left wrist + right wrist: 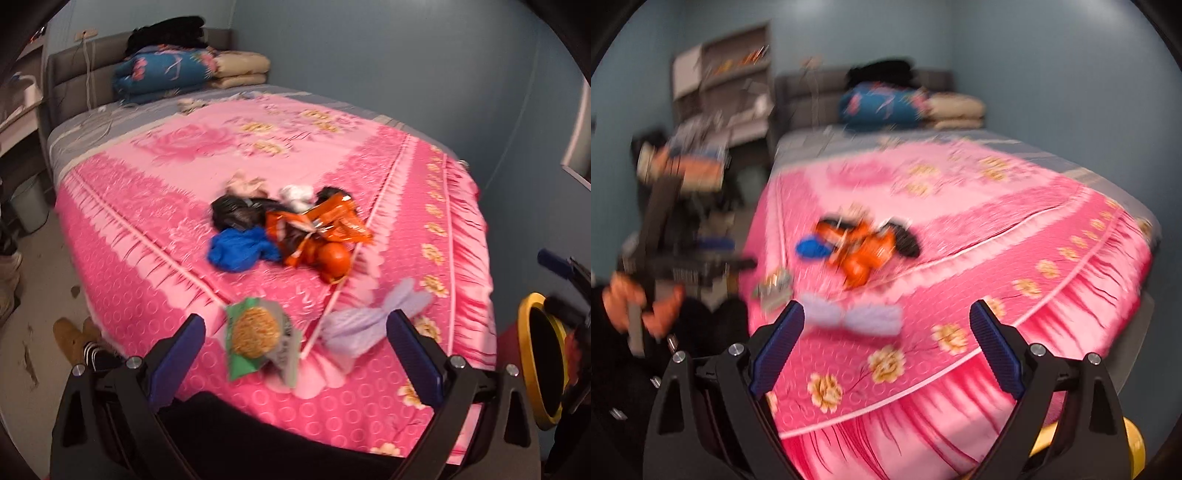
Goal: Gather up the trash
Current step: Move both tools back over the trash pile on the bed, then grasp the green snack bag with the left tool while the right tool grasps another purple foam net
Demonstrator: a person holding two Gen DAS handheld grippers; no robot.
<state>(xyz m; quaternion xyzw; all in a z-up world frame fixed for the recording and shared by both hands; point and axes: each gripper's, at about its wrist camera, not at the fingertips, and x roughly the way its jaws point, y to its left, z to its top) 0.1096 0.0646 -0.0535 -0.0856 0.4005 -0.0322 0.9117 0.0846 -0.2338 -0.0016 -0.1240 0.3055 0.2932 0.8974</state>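
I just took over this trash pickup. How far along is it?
Nothing looks collected yet. Both the left gripper and the right gripper are open and empty. Left on the pink bedspread: the green noodle packet, lilac bag, blue bag and orange wrappers. A yellow-rimmed bin stands beside the bed.

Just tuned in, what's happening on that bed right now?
A person is clearing trash off the pink bedspread with two hand-held grippers. Both the left hand-held gripper and the right hand-held gripper are open and empty. Nearest them lie a green noodle wrapper and a crumpled lilac bag; a pile with orange wrappers and a blue bag sits further up. A yellow-rimmed bin stands at the bed's foot.
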